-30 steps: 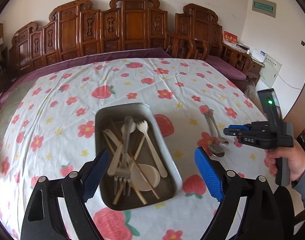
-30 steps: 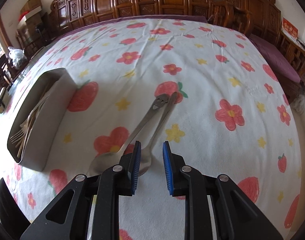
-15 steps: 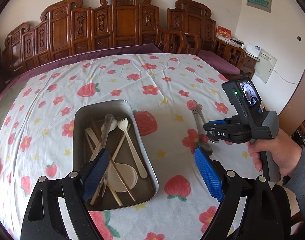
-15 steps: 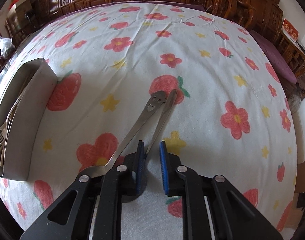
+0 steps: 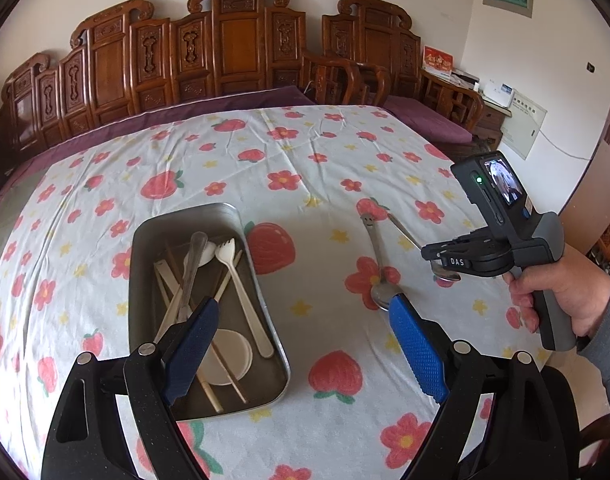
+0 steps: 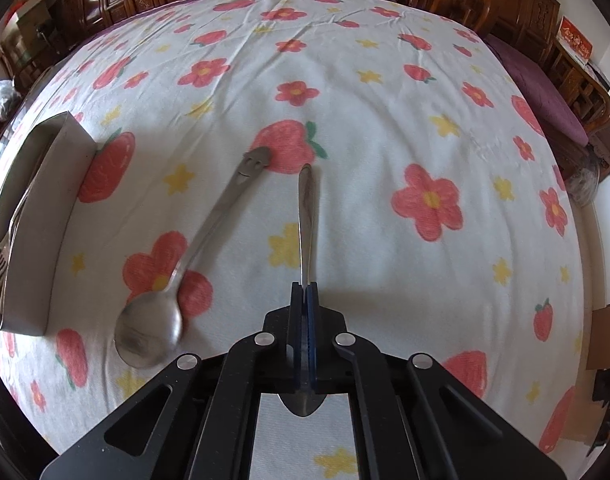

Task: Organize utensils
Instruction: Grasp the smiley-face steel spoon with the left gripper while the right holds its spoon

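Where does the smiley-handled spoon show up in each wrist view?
Left wrist view: smiley-handled spoon lies right of centre on the cloth, bowl nearest the camera.
Right wrist view: smiley-handled spoon lies left of centre, beside the right gripper.
Shared landmark: metal tray, left of it in both.

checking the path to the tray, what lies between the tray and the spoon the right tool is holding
The smiley-handled spoon lies on the cloth between the tray and the held spoon, in the right wrist view.
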The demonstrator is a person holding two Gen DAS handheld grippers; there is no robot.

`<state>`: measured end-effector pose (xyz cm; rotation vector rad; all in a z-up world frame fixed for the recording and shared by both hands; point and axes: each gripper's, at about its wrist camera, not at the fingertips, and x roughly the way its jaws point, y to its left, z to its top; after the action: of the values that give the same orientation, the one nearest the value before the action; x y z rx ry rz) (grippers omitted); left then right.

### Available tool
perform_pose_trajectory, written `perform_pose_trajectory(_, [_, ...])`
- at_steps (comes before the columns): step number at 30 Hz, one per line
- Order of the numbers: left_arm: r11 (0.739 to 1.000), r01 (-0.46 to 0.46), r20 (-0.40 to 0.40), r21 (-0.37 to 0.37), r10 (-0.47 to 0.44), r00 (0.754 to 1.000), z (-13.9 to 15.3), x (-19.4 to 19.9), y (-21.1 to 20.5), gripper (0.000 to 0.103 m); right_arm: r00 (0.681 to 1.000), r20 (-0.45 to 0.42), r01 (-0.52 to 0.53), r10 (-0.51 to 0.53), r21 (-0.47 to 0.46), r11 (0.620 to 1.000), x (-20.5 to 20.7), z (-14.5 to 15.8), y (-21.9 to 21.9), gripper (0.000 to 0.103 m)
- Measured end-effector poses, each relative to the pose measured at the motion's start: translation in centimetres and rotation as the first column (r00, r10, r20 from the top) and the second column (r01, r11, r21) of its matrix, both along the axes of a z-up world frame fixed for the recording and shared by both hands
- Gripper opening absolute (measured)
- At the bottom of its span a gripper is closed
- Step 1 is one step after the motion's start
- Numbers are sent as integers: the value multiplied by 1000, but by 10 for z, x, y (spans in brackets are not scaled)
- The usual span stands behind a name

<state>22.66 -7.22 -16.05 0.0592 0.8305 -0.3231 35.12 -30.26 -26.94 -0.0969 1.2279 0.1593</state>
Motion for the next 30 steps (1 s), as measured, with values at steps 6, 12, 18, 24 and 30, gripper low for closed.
perform_pose_trajectory(6, [999, 32, -7, 12, -32, 999, -4, 6, -27, 83, 1000, 31, -6, 5, 15, 1000, -13, 11, -23, 3])
perform_pose_trajectory(12, [996, 79, -55, 31, -77, 996, -20, 25, -64, 83, 997, 65, -39, 37, 25, 999, -24, 23, -32, 3])
perform_pose_trajectory(18, [991, 110, -139, 77, -99, 985, -47, 58, -100, 65, 994, 89, -60, 56, 48, 997, -33, 30, -42, 3])
perform_pose_trajectory(24, [989, 120, -223, 92, -97, 970, -72, 88, -121, 46, 993, 101, -71, 64, 60, 996, -38, 32, -52, 3])
perform_pose_trajectory(30, [988, 101, -295, 114, -64, 953, -92, 106, -131, 24, 992, 108, -77, 69, 65, 995, -41, 32, -59, 3])
